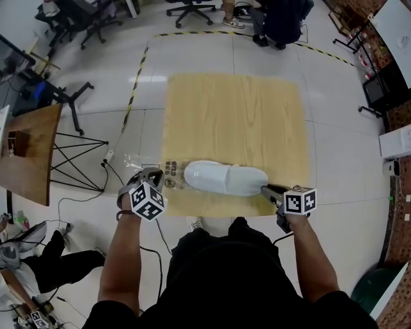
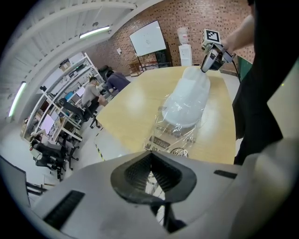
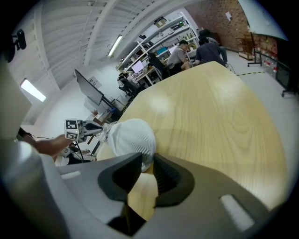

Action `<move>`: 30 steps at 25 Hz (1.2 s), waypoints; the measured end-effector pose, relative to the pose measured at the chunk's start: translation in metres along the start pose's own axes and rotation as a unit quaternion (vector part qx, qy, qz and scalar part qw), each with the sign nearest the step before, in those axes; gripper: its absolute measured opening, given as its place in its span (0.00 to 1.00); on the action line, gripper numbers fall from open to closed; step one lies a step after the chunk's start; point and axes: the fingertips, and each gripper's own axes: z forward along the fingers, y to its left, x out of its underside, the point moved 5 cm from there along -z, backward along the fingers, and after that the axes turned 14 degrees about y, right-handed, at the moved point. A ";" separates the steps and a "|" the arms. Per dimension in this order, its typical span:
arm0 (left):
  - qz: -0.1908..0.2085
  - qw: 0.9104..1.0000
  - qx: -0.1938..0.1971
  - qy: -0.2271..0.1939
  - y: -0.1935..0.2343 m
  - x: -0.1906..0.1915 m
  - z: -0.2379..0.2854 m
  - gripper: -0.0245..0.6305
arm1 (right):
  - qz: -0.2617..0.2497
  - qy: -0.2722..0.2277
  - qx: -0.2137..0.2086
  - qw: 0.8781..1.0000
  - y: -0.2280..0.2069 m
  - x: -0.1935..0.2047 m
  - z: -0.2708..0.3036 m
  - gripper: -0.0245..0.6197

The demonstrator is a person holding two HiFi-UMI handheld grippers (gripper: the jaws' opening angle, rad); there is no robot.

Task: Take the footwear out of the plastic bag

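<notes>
A white slipper [image 1: 225, 178] lies on the light wooden table [image 1: 237, 109] near its front edge. One end still sits in a clear printed plastic bag [image 1: 168, 175]. My left gripper [image 1: 151, 175] is shut on the bag's loose end at the table's left front corner; in the left gripper view the crinkled bag [image 2: 170, 137] runs from the closed jaws [image 2: 150, 158] to the slipper [image 2: 187, 100]. My right gripper [image 1: 265, 189] is at the slipper's other end. In the right gripper view the slipper's edge [image 3: 133, 137] is pinched between the jaws [image 3: 147, 161].
Grey floor surrounds the table, with black-and-yellow tape [image 1: 136, 82] at the left and far side. A small wooden side table [image 1: 29, 151] and cables stand at the left, office chairs [image 1: 189, 9] and a seated person [image 1: 279, 22] at the far end, a green bin [image 1: 379, 289] at the lower right.
</notes>
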 end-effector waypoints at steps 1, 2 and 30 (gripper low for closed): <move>-0.003 1.000 -0.004 0.002 0.002 0.003 -0.001 0.05 | -0.002 0.001 -0.002 1.000 0.001 -0.001 0.001 0.16; -0.006 1.000 -0.007 0.004 0.004 0.006 -0.001 0.05 | -0.003 0.003 -0.004 1.000 0.002 -0.002 0.002 0.16; -0.062 0.992 -0.107 0.024 0.064 0.036 -0.030 0.05 | -0.066 0.067 -0.042 0.995 0.008 -0.004 -0.001 0.13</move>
